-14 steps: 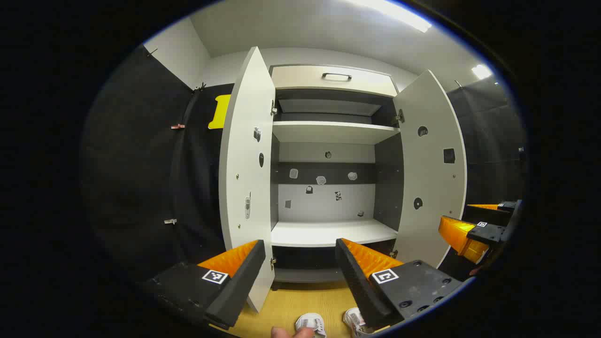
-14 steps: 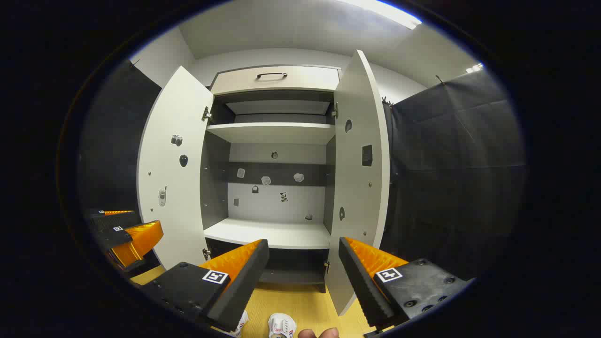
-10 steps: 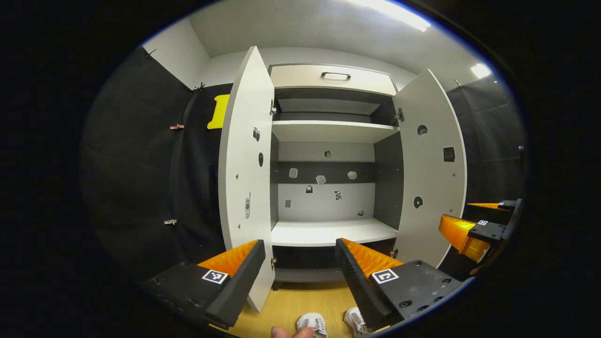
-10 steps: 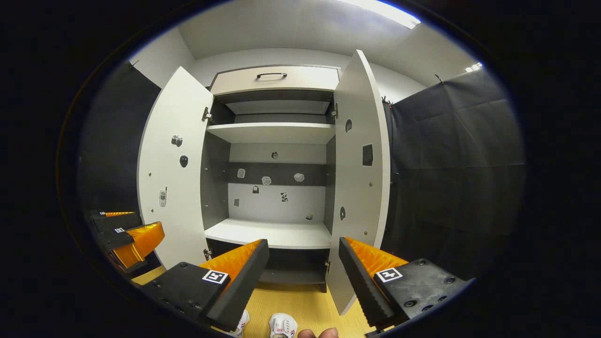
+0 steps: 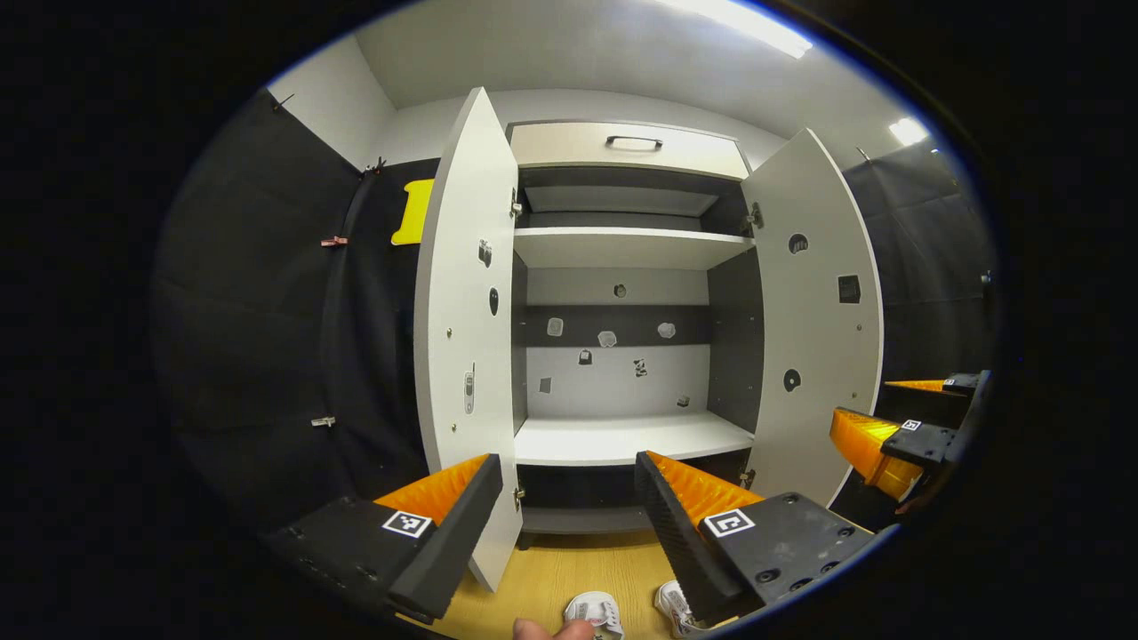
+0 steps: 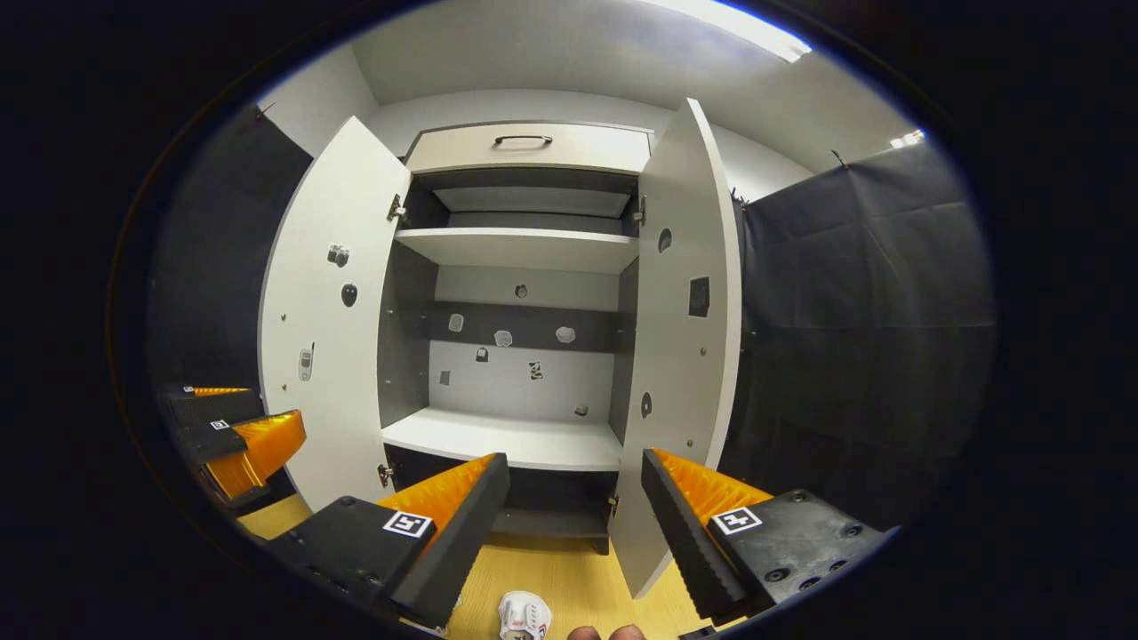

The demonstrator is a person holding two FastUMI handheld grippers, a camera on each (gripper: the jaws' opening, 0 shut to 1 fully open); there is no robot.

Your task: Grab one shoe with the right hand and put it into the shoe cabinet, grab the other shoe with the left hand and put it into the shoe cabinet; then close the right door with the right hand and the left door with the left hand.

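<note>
Fig.: start of task, both grippers raised before the open shoe cabinet (image 5: pixel 622 293).

L gripper (image 5: pixel 569 498): fingers spread, nothing between them. Ahead of it and above stands the cabinet interior; lower shelf (image 5: pixel 622 437) is bare, just beyond the fingertips. Left door (image 5: pixel 462 338) stands wide, ahead-left of the gripper; right door (image 5: pixel 818 338) stands wide, ahead-right. Below the fingertips, on the wood floor (image 5: pixel 569 578), lie two white shoes: one (image 5: pixel 594 613) under the gap between the fingers, the other (image 5: pixel 671 604) partly hidden behind the gripper's right finger. A fingertip of the person (image 5: pixel 542 629) shows at the bottom edge, beside the first shoe.

R gripper (image 6: pixel 573 498): likewise released, holding nothing. In the right gripper view one white shoe (image 6: pixel 523 615) lies on the floor below and slightly left of its fingertips. The R gripper also shows far right in the left gripper view (image 5: pixel 889 427), apart from the doors.

Progress (judged): no step done. Shoes still on floor, shelf empty, both doors open. Left to do: R gripper takes one shoe & shelves it; L gripper takes the other; then R door, L door shut. Next move likely calls for lowering the R gripper toward a shoe.
</note>
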